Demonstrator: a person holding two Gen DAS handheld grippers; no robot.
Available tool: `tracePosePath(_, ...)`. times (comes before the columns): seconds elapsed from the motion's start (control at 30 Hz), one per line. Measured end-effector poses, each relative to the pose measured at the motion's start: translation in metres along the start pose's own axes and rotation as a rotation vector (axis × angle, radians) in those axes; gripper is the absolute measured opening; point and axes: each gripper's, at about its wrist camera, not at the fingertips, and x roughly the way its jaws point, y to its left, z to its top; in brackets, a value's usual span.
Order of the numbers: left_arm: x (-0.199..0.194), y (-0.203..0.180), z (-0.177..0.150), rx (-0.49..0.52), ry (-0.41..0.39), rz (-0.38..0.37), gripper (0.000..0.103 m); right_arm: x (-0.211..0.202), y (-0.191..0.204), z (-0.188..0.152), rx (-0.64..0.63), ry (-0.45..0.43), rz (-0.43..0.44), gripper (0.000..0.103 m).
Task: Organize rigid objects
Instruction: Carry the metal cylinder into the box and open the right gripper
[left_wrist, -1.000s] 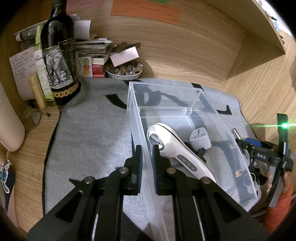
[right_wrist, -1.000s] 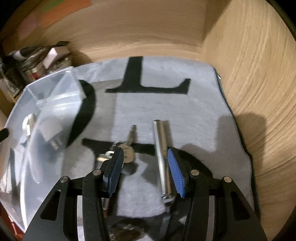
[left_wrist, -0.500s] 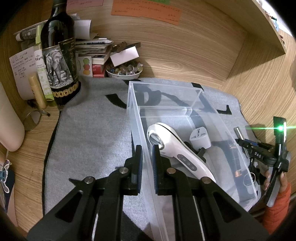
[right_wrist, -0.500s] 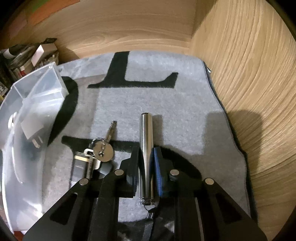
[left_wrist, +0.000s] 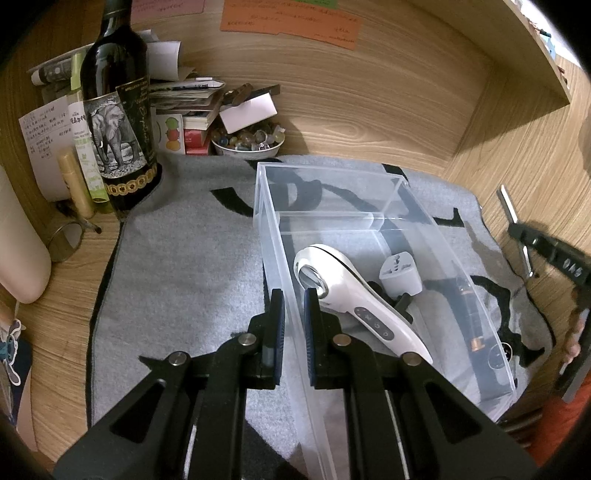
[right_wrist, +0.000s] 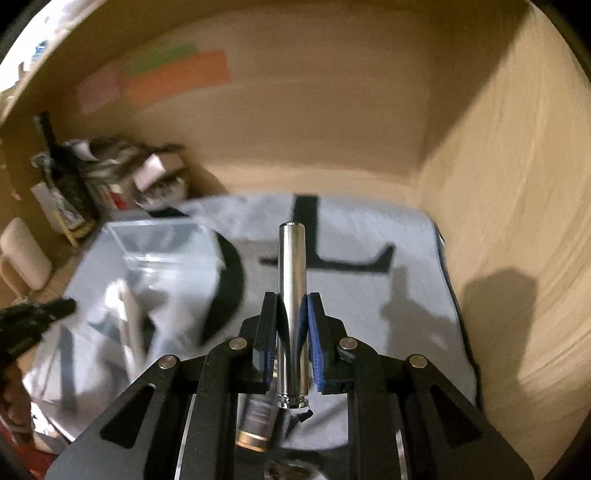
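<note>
A clear plastic bin (left_wrist: 332, 177) stands on the grey mat (left_wrist: 184, 266). My left gripper (left_wrist: 293, 314) is shut on the bin's left wall, one finger on each side. Inside the bin lie a white handheld device (left_wrist: 347, 291), a grey travel adapter (left_wrist: 400, 273) and a dark pen-like stick (left_wrist: 469, 314). My right gripper (right_wrist: 292, 299) is shut on a shiny metal tube (right_wrist: 291, 266) and holds it in the air above the mat, right of the bin (right_wrist: 155, 229). From the left wrist view, that tube (left_wrist: 508, 206) sticks up at the right edge.
A wine bottle (left_wrist: 118, 122), a stack of books (left_wrist: 188, 107) and a bowl of stones (left_wrist: 247, 144) crowd the back left corner. Wooden walls (left_wrist: 517, 129) close in the back and right. A dark object with a brass end (right_wrist: 255, 417) lies under the right gripper.
My right gripper closed on the metal tube lying on the mat and lifted it clear, tilting up. The keys beside it dropped out of view. The left gripper and bin stayed put.
</note>
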Motion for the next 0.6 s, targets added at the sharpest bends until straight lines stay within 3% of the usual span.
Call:
tracePosePath(0.33, -0.001, 0.000, 0.000, -0.002, 0.000, -0.006, 0.009, -0.019, 0.059, 0.024, -0.117, -0.089, 0.141, 0.014)
tracePosePath(0.6, -0.001, -0.001, 0.001, -0.002, 0.001, -0.011, 0.009, 0.007, 0.100, 0.020, -0.211, -0.026, 0.210, 0.014)
